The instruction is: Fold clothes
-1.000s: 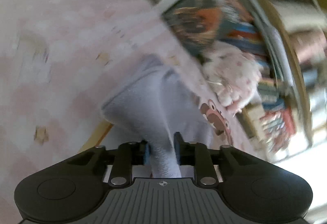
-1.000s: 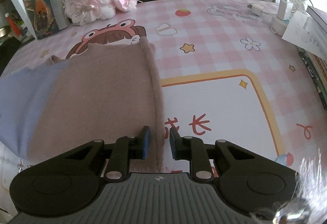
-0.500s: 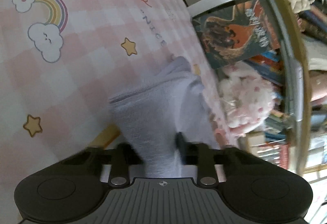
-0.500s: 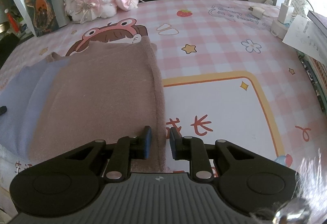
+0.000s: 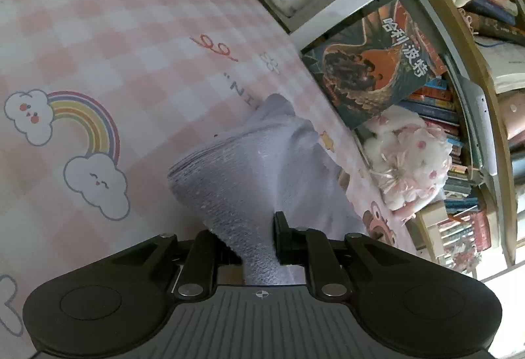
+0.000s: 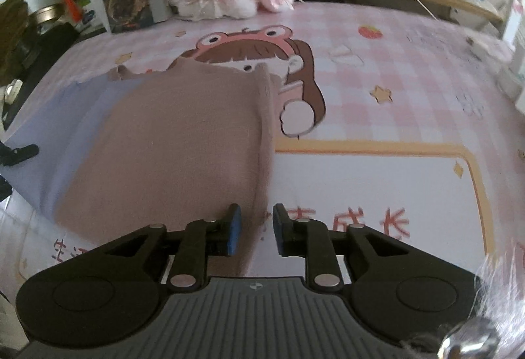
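On the left, the left gripper (image 5: pixel 259 239) pinches a bunched corner of the lavender cloth (image 5: pixel 259 169), which rises slack from the pink checked table mat (image 5: pixel 98 41) and fans out toward the plush toy (image 5: pixel 413 155) and the upright book (image 5: pixel 377 70) at the shelf. The fabric looks thin, light and limp: it drapes at once and would sag wherever it is not supported, so a corner or hem is the sensible place to hold it.

Further right, in the right wrist view, the same lavender cloth (image 6: pixel 55 142) lies under a dusty-pink garment (image 6: pixel 177 146), both spread flat over the cartoon girl print (image 6: pixel 262 54). The right gripper (image 6: pixel 254 224) straddles the pink garment's right hem; its jaws are opening, the hem between them but not visibly pressed. That hem looks thicker and soft, likely grippy enough, though a loose bite would probably slip off.
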The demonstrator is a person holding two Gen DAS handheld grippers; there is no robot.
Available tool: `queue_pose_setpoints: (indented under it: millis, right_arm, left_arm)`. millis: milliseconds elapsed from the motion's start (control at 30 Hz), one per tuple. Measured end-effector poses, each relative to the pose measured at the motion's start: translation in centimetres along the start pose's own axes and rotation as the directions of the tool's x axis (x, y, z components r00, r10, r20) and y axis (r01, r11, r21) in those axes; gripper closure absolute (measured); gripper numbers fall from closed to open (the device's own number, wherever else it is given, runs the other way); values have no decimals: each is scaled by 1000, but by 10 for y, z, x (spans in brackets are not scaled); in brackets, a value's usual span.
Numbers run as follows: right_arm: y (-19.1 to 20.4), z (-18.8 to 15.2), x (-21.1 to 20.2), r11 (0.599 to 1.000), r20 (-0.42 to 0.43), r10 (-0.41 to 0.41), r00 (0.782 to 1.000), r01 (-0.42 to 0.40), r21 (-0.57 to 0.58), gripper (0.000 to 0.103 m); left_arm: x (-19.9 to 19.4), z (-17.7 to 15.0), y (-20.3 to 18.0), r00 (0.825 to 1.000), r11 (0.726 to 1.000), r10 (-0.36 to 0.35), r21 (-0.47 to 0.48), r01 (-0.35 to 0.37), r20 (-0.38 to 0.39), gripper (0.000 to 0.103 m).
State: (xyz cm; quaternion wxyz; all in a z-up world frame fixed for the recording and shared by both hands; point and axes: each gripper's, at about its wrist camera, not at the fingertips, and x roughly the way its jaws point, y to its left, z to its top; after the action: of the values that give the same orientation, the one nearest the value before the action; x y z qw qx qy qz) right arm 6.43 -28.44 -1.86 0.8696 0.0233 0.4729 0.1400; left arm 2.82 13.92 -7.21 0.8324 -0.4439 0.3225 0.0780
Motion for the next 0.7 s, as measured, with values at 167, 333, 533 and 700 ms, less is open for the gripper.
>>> queue_pose_setpoints:
  millis: [167, 333, 533, 700]
  right_arm:
    - [-7, 20, 8, 1000, 26, 17, 1000, -16, -21, 76]
    - [-7, 35, 20, 996, 24, 56, 998, -54, -77, 76]
    - [-14, 40, 33, 985, -8, 132, 991, -132, -108, 76]
    - [-22, 42, 37, 972, -27, 206, 978, -208, -108, 81]
  left_arm:
    - [1, -1, 0, 1000, 1000, 8, 0, -8, 10, 88]
    - [3, -5, -6, 999, 999, 38, 16, -38, 38, 88]
    - [0, -11, -18, 993, 994, 85, 54, -90, 84, 88]
    - [-12, -15, -44, 985, 990, 95, 88, -108, 143, 89]
